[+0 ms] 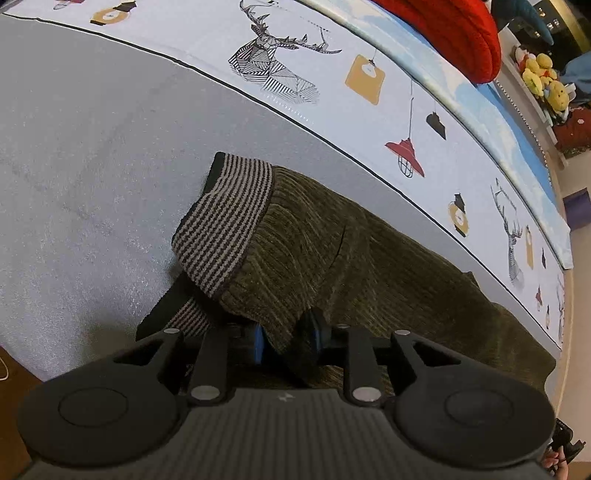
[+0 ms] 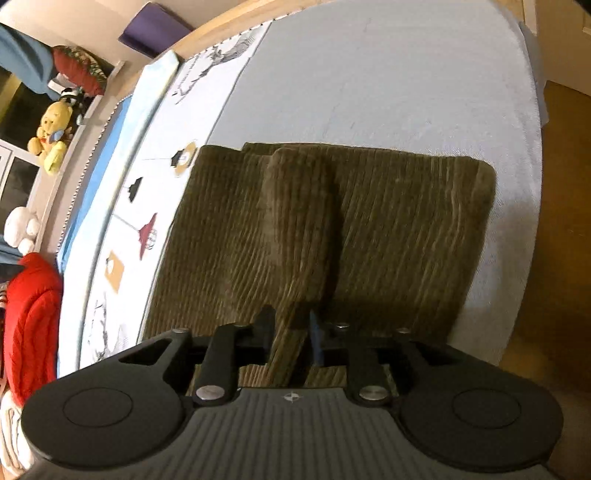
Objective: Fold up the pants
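The olive-brown corduroy pants (image 1: 388, 266) lie on the grey bed cover (image 1: 92, 166). Their striped brown waistband (image 1: 225, 221) is lifted and curled over in the left wrist view. My left gripper (image 1: 286, 338) is shut on the pants fabric just behind the waistband. In the right wrist view the pants (image 2: 406, 229) lie partly folded as a flat rectangle. My right gripper (image 2: 291, 332) is shut on a raised fold of the pants (image 2: 295, 221) that runs forward from the jaws.
A white printed sheet with deer and lamp drawings (image 1: 295, 74) runs along the bed's far side. A red knit garment (image 1: 450, 33) lies beyond it, with plush toys (image 2: 51, 136) on a shelf. The bed edge and wooden floor (image 2: 554, 184) are to the right.
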`<state>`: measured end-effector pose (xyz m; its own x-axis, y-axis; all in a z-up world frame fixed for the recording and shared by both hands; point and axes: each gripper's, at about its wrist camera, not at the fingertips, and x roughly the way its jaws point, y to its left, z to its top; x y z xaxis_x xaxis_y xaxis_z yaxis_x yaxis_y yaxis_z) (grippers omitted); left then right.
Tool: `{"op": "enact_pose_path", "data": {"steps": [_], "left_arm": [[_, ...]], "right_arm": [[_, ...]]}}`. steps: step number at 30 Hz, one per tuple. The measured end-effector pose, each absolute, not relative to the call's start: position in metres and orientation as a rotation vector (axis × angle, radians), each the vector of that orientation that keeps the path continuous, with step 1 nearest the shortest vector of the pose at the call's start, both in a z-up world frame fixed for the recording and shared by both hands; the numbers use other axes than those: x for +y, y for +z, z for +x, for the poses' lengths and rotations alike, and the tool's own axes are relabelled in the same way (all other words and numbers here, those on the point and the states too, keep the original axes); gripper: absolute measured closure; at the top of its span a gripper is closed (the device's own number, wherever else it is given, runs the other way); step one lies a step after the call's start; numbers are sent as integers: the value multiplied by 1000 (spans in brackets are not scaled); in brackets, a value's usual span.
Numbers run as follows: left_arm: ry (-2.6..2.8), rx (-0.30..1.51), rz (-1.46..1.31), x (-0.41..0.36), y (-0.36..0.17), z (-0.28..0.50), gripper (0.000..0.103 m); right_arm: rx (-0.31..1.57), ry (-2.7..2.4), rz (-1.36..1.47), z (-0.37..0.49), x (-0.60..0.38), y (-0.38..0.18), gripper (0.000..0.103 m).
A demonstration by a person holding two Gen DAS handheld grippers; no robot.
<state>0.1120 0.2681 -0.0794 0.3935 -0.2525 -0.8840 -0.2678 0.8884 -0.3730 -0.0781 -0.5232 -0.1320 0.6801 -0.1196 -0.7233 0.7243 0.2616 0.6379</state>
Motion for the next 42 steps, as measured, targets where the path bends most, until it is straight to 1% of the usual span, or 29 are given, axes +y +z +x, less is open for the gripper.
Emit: {"op": "enact_pose_path", "data": {"steps": [4, 9, 12, 14, 19, 24, 28, 32, 35, 37, 40, 41, 42], "left_arm": [[20, 1183, -491, 263, -80, 119, 76], [22, 1195, -481, 263, -82, 122, 72], [15, 1197, -481, 264, -83, 122, 72], [13, 1201, -483, 264, -84, 122, 70], [9, 1204, -482, 264, -86, 123, 69], [11, 1202, -483, 263, -85, 124, 69], [13, 1202, -475, 262, -86, 123, 68], [16, 1200, -478, 262, -85, 123, 68], [20, 1197, -484, 263, -85, 124, 68], [22, 1197, -480, 263, -85, 124, 68], [26, 1197, -477, 262, -85, 124, 68], [28, 1197, -476, 262, -85, 124, 68], [28, 1197, -473, 261, -84, 124, 67]], "right_arm": [[662, -658, 1206, -61, -522, -144, 76], [663, -669, 1125, -37, -513, -136, 76], [653, -696, 1129, -28, -509, -136, 73], [639, -711, 1136, -25, -509, -136, 72], [582, -717, 1161, -20, -511, -136, 71], [473, -733, 1184, -31, -515, -128, 71], [495, -747, 1192, -33, -518, -133, 71], [454, -807, 1184, -48, -524, -129, 71], [419, -845, 1174, -56, -529, -126, 65], [450, -819, 1180, -52, -531, -131, 57], [503, -741, 1200, -43, -530, -137, 51], [516, -731, 1189, -40, -528, -137, 50], [541, -726, 1165, -36, -527, -136, 48]]}}
